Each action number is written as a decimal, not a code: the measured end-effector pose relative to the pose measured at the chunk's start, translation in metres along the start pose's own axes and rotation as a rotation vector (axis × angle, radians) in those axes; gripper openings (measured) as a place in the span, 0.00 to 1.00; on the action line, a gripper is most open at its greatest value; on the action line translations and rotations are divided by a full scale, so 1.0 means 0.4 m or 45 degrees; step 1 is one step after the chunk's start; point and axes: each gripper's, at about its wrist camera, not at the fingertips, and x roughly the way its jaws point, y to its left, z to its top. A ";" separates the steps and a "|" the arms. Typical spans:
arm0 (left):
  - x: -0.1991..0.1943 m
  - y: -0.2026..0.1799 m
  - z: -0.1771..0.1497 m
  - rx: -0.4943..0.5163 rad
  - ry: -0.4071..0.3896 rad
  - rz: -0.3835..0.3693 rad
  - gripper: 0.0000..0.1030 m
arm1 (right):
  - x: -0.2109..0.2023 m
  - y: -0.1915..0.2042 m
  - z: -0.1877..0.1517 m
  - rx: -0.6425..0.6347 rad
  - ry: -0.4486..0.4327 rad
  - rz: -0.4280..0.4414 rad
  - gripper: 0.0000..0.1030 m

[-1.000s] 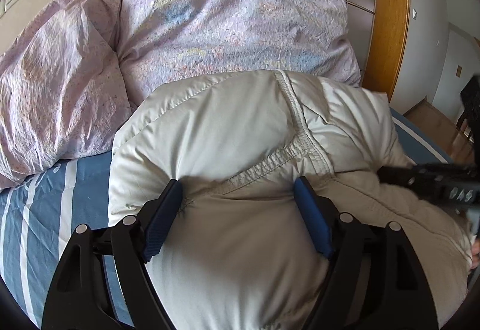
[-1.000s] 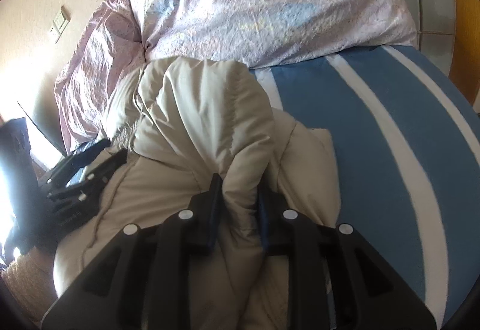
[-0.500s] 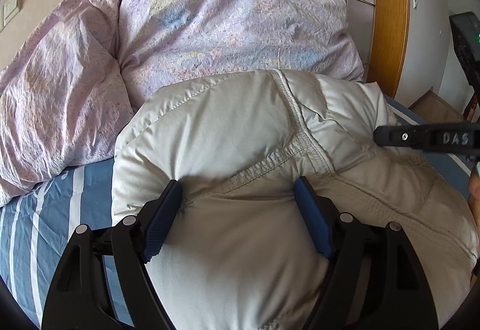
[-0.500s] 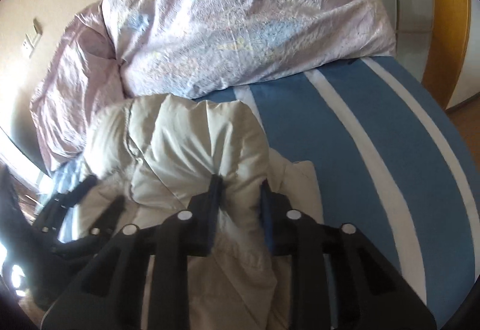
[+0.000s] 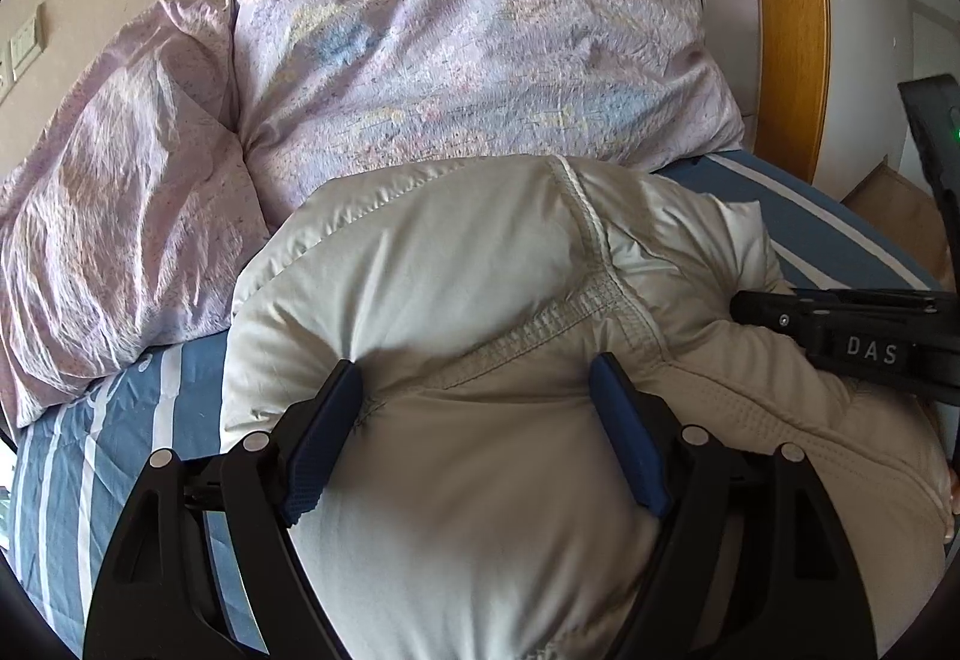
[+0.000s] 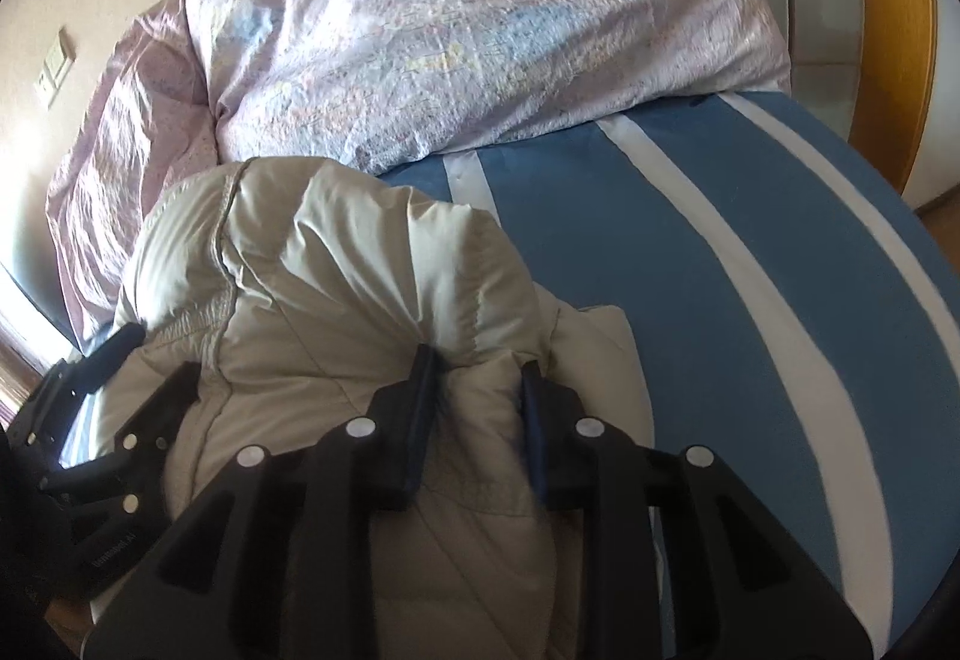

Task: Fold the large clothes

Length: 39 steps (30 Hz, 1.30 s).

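Observation:
A puffy beige down jacket [image 5: 456, 300] lies bunched on the blue striped bed. My left gripper [image 5: 477, 378] has its jaws wide apart, pressed around a broad bulge of the jacket by a stitched seam. My right gripper [image 6: 477, 360] has its jaws closer together, pinching a fold of the jacket [image 6: 372, 264] near its right edge. The right gripper also shows at the right side of the left wrist view [image 5: 852, 327]. The left gripper shows at the lower left of the right wrist view [image 6: 102, 408].
Two large lilac patterned pillows [image 5: 456, 60] are piled behind the jacket against the wall. The blue sheet with white stripes [image 6: 750, 270] stretches to the right. A wooden door frame [image 5: 786, 18] stands at the far right.
The right gripper has opened slightly around the fold and swung with the jacket. The left gripper has kept its wide hold; the view shifted a little.

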 end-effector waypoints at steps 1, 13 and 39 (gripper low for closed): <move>0.000 -0.001 -0.001 0.004 0.002 0.001 0.77 | -0.012 0.003 0.003 -0.005 -0.006 -0.016 0.27; 0.000 -0.010 0.000 0.037 0.004 0.039 0.77 | -0.177 0.106 -0.119 -0.256 -0.084 -0.029 0.30; -0.153 0.052 -0.032 -0.168 0.000 -0.068 0.83 | -0.137 0.092 0.032 -0.010 -0.100 0.052 0.39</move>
